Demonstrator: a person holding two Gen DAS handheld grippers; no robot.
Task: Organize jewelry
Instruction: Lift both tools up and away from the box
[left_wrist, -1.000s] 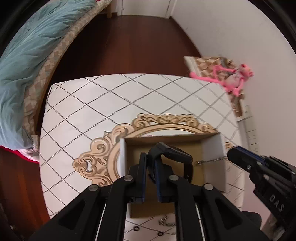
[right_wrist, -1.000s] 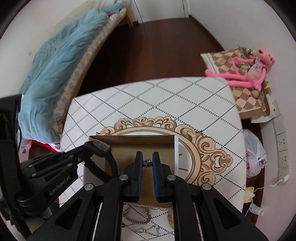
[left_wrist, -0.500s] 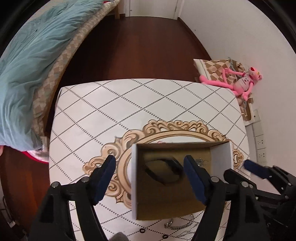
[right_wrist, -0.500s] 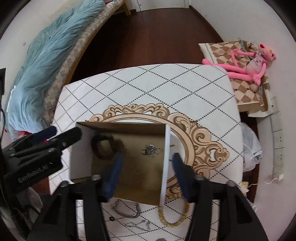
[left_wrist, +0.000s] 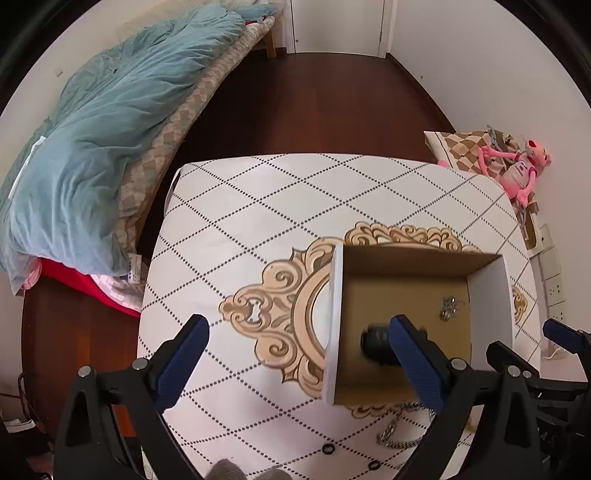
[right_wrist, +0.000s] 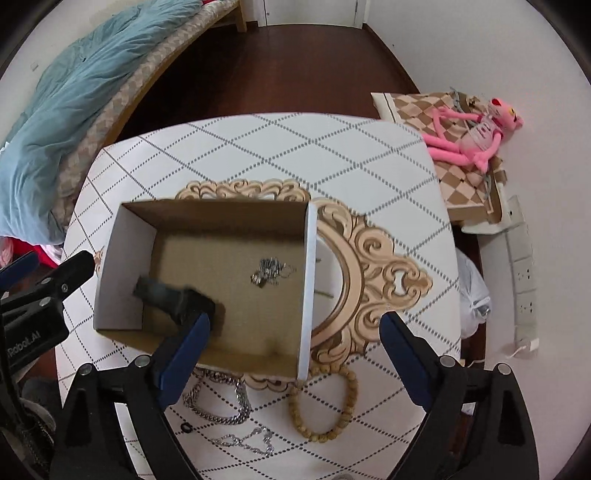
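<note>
An open cardboard box (right_wrist: 310, 266) (left_wrist: 334, 295) stands on the patterned table. Inside it lie a black watch (right_wrist: 173, 295) (left_wrist: 375, 341) and a small silver chain (right_wrist: 269, 273) (left_wrist: 448, 308). In front of the box lie a thick silver chain (right_wrist: 221, 400), a thin silver chain (right_wrist: 247, 441), a wooden bead bracelet (right_wrist: 325, 402) and small black rings (left_wrist: 327, 448). My left gripper (left_wrist: 299, 365) is open and empty, above the box's left wall. My right gripper (right_wrist: 295, 354) is open and empty, above the box's near right corner.
The table (left_wrist: 258, 206) has a white cloth with a gold ornament. A bed with a blue duvet (left_wrist: 92, 140) stands to the left. A pink plush toy (right_wrist: 476, 129) lies on a checked cushion by the right wall. Wall sockets (right_wrist: 524, 273) are at the right.
Both grippers opened and let go: the left dropped the black watch and the right dropped the small silver chain into the box. Both then lifted and pulled back.
</note>
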